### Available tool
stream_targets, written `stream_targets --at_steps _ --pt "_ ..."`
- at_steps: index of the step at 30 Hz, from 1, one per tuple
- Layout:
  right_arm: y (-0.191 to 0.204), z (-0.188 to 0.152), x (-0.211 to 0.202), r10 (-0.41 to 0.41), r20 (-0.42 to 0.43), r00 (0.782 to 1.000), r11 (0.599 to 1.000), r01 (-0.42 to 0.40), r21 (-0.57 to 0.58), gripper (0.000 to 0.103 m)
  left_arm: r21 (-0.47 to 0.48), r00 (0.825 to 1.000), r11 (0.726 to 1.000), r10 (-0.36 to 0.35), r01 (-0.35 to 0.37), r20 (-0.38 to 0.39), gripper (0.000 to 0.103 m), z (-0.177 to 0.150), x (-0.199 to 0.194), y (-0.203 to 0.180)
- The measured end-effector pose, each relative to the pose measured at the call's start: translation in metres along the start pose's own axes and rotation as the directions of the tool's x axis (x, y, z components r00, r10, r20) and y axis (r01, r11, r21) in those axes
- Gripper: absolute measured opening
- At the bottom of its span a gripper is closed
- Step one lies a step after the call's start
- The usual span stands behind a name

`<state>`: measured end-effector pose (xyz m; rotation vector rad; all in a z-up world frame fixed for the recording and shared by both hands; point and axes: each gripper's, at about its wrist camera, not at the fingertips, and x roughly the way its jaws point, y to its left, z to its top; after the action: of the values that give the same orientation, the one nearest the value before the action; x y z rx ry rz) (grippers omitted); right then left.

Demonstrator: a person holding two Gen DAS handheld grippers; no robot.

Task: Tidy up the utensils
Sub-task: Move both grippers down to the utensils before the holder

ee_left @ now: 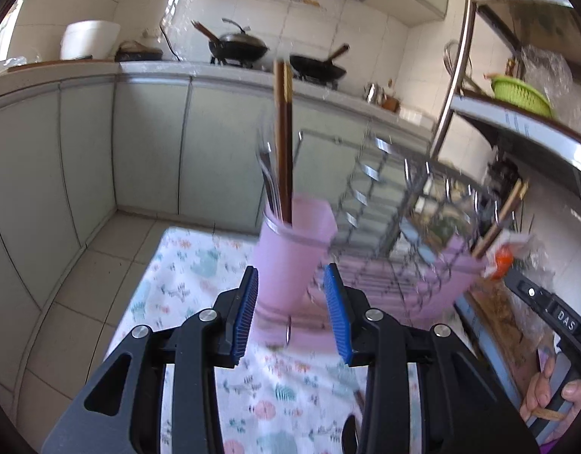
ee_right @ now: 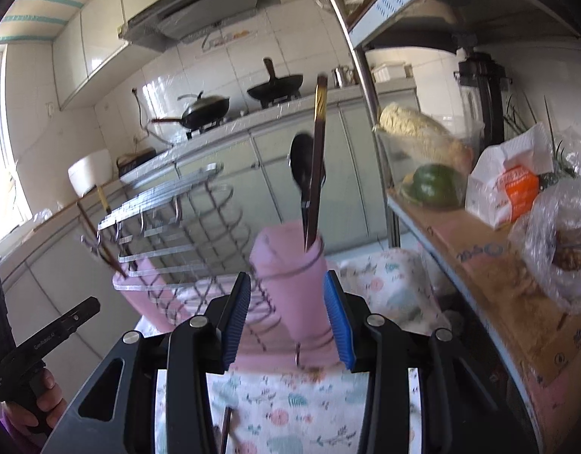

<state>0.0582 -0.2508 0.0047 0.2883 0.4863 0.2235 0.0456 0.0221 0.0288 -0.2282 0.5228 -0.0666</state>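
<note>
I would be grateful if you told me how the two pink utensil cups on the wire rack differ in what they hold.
The pink cup by the left gripper holds brown chopsticks and pale metal utensils, all upright. The pink cup by the right gripper holds a dark spoon and one dark chopstick, leaning slightly. Both cups are pink, sit in wire rings at the rack's ends, and have open fingers on either side.

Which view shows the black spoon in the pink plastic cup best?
The right wrist view: the black spoon stands bowl-up in the pink plastic cup, beside a dark brown chopstick. The left wrist view shows brown chopsticks and blurred metal utensils in a pink cup there, but no black spoon.
</note>
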Motion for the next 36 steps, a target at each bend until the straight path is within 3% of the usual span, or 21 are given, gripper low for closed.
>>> stream_targets --at_steps 5,13,23,31,36 --pt "-0.003 -0.013 0.007 0.0 -0.076 0.997 1.0 0.002 0.02 0.039 0.045 0.987 0.999 0.008 -0.001 -0.161 0.037 -0.021 0.01 -0.006" --pt "-0.006 -0.033 0.017 0.0 -0.185 0.983 0.999 0.007 0.042 0.039 0.023 0.927 0.999 -0.027 0.039 -0.374 0.037 -0.05 0.028 -0.013" --pt "-0.008 -0.058 0.035 0.012 -0.318 0.948 0.999 0.005 0.05 0.039 0.045 0.872 0.996 -0.047 0.079 -0.487 0.037 -0.076 0.04 -0.03" --pt "-0.002 -0.07 0.046 0.034 -0.392 0.919 0.999 -0.019 0.042 0.039 0.071 0.798 0.99 -0.054 0.12 -0.6 0.036 -0.095 0.061 -0.049" --pt "0.002 -0.076 0.052 0.051 -0.429 0.902 0.999 -0.039 0.035 0.039 0.104 0.767 0.987 -0.028 0.124 -0.641 0.028 -0.103 0.073 -0.059"
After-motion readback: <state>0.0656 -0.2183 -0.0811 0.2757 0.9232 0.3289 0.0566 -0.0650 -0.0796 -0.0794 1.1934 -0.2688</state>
